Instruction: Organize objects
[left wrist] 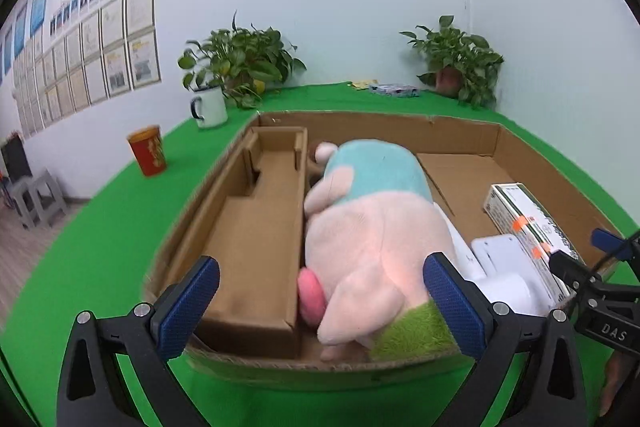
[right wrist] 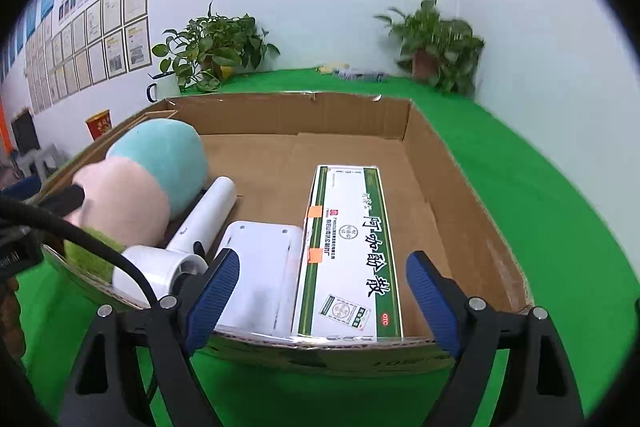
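Observation:
An open cardboard box point(left wrist: 400, 125) point(right wrist: 480, 227) lies on the green table. Inside it are a pink and teal plush toy point(left wrist: 372, 227) point(right wrist: 136, 187), a white hair dryer point(right wrist: 200, 227) point(left wrist: 508, 267), a flat white box point(right wrist: 264, 275) and a green and white medicine box point(right wrist: 352, 251) point(left wrist: 528, 223). My left gripper point(left wrist: 320, 303) is open and empty, just in front of the plush at the box's near edge. My right gripper point(right wrist: 324, 291) is open and empty, its fingers either side of the medicine box's near end.
A cardboard insert point(left wrist: 256, 227) fills the box's left side. On the table stand a red cup point(left wrist: 148, 155), a white mug point(left wrist: 208, 107), two potted plants point(left wrist: 240, 63) point(left wrist: 456, 63) and a small packet point(left wrist: 394, 90) at the back. Walls close in behind and right.

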{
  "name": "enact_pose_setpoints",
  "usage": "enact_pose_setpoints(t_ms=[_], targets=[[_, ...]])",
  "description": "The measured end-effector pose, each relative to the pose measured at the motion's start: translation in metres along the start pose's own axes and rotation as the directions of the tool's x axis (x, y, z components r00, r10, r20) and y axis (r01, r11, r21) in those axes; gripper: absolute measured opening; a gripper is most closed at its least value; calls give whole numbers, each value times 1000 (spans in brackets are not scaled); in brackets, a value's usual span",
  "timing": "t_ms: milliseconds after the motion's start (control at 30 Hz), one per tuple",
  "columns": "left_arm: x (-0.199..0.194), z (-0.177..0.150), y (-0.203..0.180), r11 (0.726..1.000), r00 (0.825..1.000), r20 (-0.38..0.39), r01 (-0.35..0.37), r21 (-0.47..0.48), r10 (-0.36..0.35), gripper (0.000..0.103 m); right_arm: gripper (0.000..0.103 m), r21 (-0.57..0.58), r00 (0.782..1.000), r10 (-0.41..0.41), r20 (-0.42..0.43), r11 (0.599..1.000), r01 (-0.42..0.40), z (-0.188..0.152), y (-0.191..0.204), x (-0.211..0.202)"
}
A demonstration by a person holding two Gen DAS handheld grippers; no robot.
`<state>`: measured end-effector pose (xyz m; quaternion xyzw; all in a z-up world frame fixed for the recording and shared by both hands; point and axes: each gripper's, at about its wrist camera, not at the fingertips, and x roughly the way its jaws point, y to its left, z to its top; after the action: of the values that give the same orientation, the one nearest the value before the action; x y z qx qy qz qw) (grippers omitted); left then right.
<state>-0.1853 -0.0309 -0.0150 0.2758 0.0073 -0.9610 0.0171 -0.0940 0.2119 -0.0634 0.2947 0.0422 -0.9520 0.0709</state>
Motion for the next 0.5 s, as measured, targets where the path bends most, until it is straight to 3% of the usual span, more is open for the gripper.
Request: enact_pose_setpoints(t_ms=[100, 233, 500], targets=[[8, -13, 6, 998, 999, 24, 26, -59, -25, 103, 89, -8, 999, -26, 22, 1000, 26, 9, 18, 10], [5, -20, -1, 999, 999, 42, 28, -40, -26, 103, 99, 3, 998, -47, 38, 999, 47, 10, 25, 22], [5, -8, -13, 999, 999, 18, 34, 10, -34, 103, 102, 7, 998, -43, 36, 999, 43, 15, 25, 16]])
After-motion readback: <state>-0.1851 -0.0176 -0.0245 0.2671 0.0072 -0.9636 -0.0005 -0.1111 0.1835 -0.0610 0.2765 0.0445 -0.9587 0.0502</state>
